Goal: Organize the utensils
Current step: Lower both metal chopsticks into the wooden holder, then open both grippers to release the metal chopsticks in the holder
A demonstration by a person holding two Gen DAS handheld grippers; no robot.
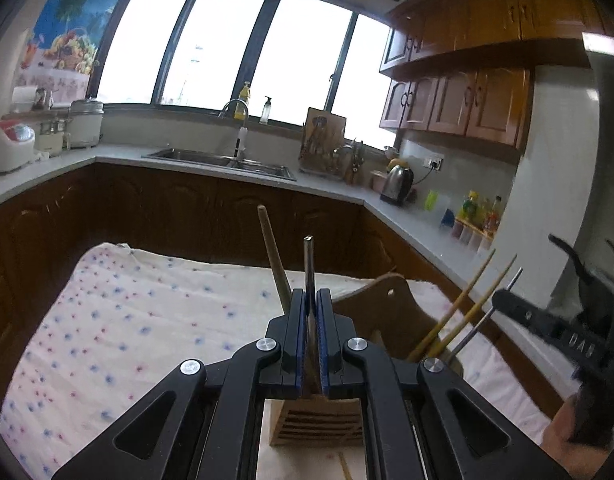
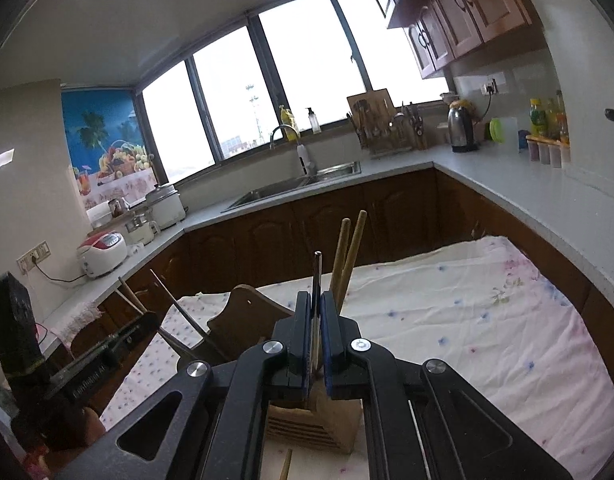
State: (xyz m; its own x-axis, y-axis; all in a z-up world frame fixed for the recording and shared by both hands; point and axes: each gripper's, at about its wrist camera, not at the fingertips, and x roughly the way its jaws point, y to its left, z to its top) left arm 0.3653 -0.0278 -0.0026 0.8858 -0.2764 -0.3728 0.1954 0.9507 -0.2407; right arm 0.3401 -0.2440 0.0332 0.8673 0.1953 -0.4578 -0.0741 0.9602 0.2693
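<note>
A: Where does the wooden utensil holder (image 1: 319,420) sit?

B: On the cloth-covered desk (image 1: 127,320), directly below both claws, its slots facing up.

A: And the claws?

B: The left claw (image 1: 311,312) is clamped on a metal utensil handle (image 1: 309,264), long axis near upright. The right claw (image 2: 315,316) pinches a thin metal chopstick (image 2: 316,276), likewise upright. Each looks ready to go straight down.
</note>
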